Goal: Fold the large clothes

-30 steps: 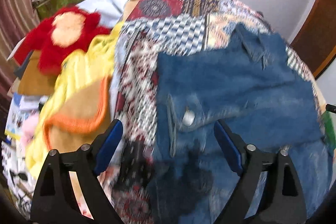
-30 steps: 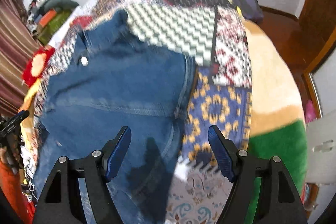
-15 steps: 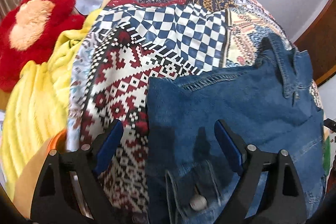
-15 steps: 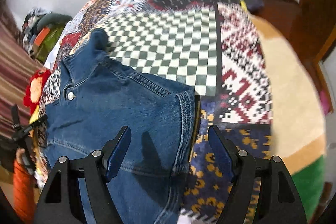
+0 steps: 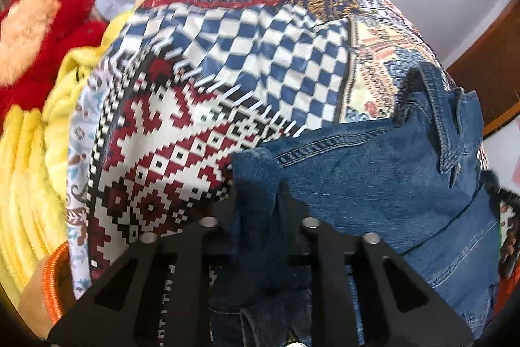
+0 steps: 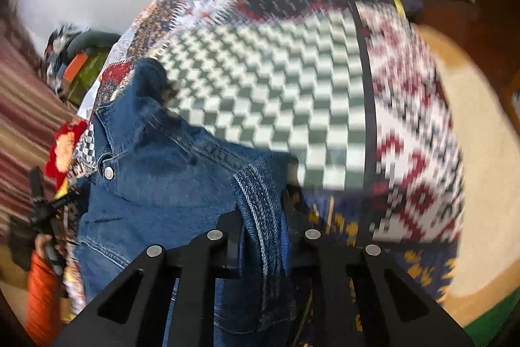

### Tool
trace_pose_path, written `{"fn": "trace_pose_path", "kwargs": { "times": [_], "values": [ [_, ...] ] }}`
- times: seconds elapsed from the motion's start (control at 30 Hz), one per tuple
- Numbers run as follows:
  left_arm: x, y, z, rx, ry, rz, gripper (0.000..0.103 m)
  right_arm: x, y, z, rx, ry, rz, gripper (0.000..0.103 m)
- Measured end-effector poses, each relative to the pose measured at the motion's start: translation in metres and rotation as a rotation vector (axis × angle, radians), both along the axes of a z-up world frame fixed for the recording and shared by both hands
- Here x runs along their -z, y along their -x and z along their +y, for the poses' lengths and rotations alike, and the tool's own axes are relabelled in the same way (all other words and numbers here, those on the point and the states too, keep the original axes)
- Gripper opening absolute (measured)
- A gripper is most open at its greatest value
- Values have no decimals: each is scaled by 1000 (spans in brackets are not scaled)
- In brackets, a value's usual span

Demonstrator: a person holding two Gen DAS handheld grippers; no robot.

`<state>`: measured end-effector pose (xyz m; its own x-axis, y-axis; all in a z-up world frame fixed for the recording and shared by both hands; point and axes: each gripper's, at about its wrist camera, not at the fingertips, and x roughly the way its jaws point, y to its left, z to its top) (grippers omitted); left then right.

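left gripper (image 5: 256, 200): jaws just closed, clenched on one corner of the denim jacket (image 5: 373, 181). right gripper (image 6: 261, 200): likewise, opposite corner. one jacket, on one patchwork bedspread (image 5: 201, 106).

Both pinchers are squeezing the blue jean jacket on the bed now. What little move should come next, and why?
Probably lift both corners together. The left hand-held gripper and the right hand-held gripper have just closed, each on a shoulder corner of the denim jacket. It lies spread on the patchwork bedspread, so raising that edge likely starts the fold.
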<state>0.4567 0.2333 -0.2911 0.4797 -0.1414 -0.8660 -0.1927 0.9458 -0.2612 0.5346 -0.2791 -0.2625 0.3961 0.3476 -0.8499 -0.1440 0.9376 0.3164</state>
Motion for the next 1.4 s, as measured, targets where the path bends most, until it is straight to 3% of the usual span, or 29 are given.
{"fn": "trace_pose_path", "kwargs": {
  "times": [0.27, 0.43, 0.57, 0.9, 1.0, 1.13, 1.2, 1.23, 1.27, 1.4],
  "values": [
    [-70, 11, -5, -47, -139, -183, 11, -60, -28, 39, -102, 155, -164, 11],
    [-103, 11, 7, -75, -154, -265, 11, -85, -60, 55, -91, 181, -231, 10],
    [-94, -7, 18, -88, -205, -230, 11, -76, -85, 69, -92, 209, -223, 10],
    [-33, -40, 30, -100, -226, -98, 12, 1, -115, 72, -112, 290, -152, 11],
    [-22, -47, 25, -95, -288, -75, 16, 10, -112, 70, -131, 312, -175, 15],
    [-16, -49, 27, -110, -283, -67, 18, 15, -112, 64, -122, 308, -172, 20],
    [-17, -48, 27, -115, -279, -61, 20, 15, -113, 59, -88, 313, -157, 36],
    [-17, -48, 27, -114, -278, -54, 22, 15, -112, 57, -62, 349, -156, 63],
    [-18, -46, 27, -110, -279, -43, 25, 14, -111, 56, -37, 400, -163, 83],
    [-23, -39, 21, -86, -292, -13, 40, 6, -102, 45, -45, 383, -153, 84]
  ]
}}
